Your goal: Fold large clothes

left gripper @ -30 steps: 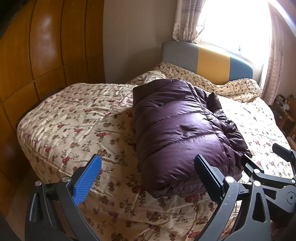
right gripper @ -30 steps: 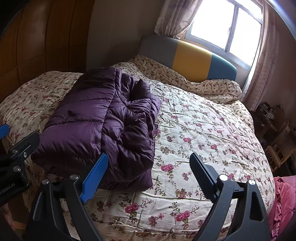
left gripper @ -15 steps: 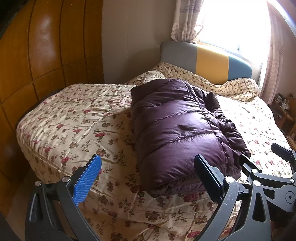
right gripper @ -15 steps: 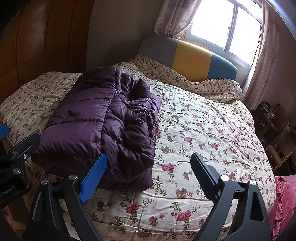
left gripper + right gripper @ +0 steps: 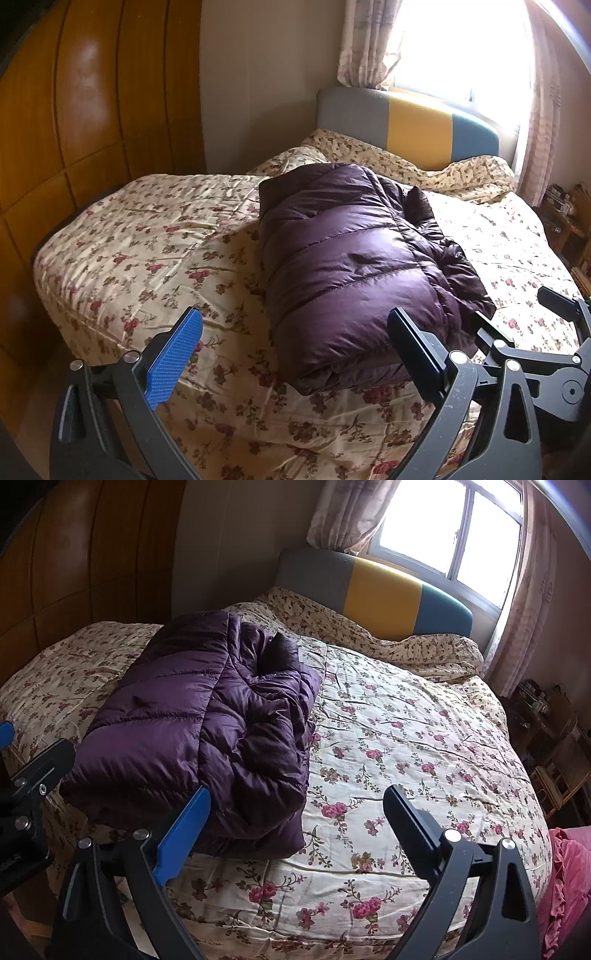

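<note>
A dark purple puffer jacket (image 5: 343, 266) lies folded into a thick bundle on the floral bedspread (image 5: 147, 251); in the right wrist view the same jacket (image 5: 199, 716) sits at the left of the bed. My left gripper (image 5: 295, 350) hangs open just short of the bundle's near end, holding nothing. My right gripper (image 5: 295, 823) is open too, above the bed's near edge, its blue pad by the jacket's near right corner. The right gripper's black frame (image 5: 546, 354) shows at the lower right of the left wrist view.
The bed's headboard (image 5: 373, 590) has grey, yellow and blue panels under a bright window (image 5: 454, 528) with curtains. Wooden wardrobe doors (image 5: 74, 110) line the left wall. A cluttered side table (image 5: 543, 716) stands right of the bed. Pink cloth (image 5: 565, 878) lies at the lower right.
Both grippers have drawn back slightly from the jacket; both stay open. The jacket has not moved.
</note>
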`<state>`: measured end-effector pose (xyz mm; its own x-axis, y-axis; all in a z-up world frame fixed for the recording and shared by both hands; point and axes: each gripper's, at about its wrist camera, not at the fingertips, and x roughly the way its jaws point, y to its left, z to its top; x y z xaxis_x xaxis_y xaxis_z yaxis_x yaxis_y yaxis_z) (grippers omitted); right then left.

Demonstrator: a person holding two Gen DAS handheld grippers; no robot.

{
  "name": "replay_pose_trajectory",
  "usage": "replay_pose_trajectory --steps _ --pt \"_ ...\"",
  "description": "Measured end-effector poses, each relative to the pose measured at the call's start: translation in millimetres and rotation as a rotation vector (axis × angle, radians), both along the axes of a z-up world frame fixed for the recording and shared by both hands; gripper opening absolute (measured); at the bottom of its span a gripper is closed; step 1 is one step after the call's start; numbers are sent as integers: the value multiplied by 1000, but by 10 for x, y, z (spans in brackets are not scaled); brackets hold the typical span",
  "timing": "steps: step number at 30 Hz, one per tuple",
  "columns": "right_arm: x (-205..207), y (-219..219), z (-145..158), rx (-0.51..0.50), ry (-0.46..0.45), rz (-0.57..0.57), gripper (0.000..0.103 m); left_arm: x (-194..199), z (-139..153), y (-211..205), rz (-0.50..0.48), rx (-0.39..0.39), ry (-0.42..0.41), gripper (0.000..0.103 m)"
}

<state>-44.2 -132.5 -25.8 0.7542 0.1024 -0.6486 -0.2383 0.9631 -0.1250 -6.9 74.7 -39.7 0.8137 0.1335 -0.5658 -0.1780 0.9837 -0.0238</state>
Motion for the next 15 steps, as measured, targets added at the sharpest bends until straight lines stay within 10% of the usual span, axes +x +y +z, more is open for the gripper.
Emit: replay_pose_trajectory --steps 15 --pt "23 -36 -26 24 2 -12 96 -6 -15 12 2 5 4 99"
